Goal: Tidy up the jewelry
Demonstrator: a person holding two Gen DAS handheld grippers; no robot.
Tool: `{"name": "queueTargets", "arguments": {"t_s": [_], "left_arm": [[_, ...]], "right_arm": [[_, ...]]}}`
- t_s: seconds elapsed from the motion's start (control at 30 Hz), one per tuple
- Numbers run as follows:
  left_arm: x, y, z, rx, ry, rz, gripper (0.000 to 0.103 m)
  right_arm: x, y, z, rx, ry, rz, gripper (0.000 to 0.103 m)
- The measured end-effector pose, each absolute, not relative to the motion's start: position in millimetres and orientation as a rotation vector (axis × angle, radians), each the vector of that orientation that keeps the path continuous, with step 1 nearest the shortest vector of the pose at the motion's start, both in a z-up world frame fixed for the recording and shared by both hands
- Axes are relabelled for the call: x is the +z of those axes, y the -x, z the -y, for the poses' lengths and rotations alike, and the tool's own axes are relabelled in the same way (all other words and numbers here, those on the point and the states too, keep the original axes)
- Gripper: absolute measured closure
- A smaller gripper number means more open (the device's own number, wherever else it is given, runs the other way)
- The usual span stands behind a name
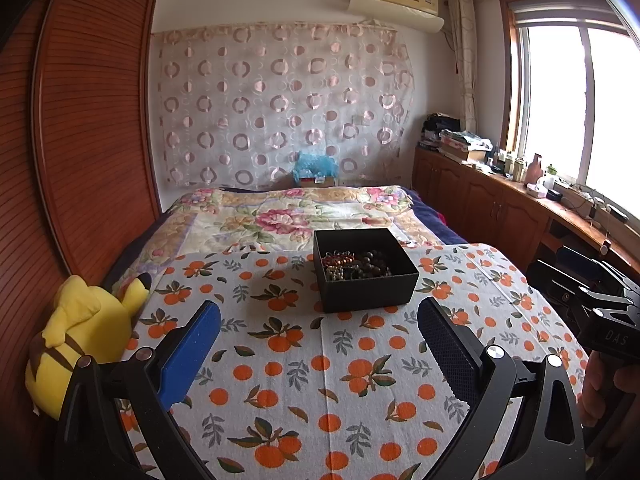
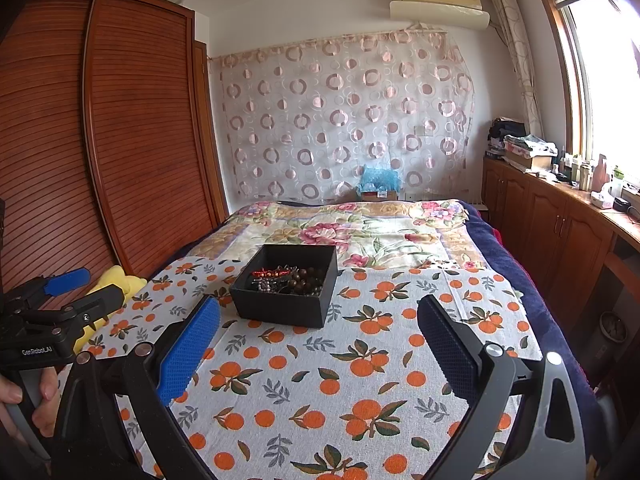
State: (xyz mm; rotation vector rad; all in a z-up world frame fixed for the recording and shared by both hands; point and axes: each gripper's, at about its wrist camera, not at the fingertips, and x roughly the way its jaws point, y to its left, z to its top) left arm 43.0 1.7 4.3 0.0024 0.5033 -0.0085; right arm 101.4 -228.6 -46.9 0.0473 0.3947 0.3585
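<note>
Both tongs hovered spread over the orange-print cloth, the jewelry box ahead of them.

The left tongs (image 1: pixel 319 340) and right tongs (image 2: pixel 318 340) were each wide apart and held nothing. The black box (image 1: pixel 366 286), with beaded jewelry (image 1: pixel 356 266) heaped inside, sat on the cloth (image 1: pixel 304 380) at frame centre. A yellow plush toy (image 1: pixel 80 336) lay at lower left beside the wooden wardrobe (image 1: pixel 80 140).

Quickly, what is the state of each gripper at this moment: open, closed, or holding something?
Left gripper: open, holding nothing, short of the black box.
Right gripper: open, holding nothing, also short of the box.
</note>
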Motion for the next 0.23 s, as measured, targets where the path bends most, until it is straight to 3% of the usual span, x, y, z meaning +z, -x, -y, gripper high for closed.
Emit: {"name": "queueTargets", "arguments": {"t_s": [0.23], "left_arm": [[3.8,-42.8,-2.6,-0.010,-0.001,-0.503,0.008]], "right_arm": [[-46.6,-101.3,228.7,0.358,-0.047,-0.394,0.003]]}}
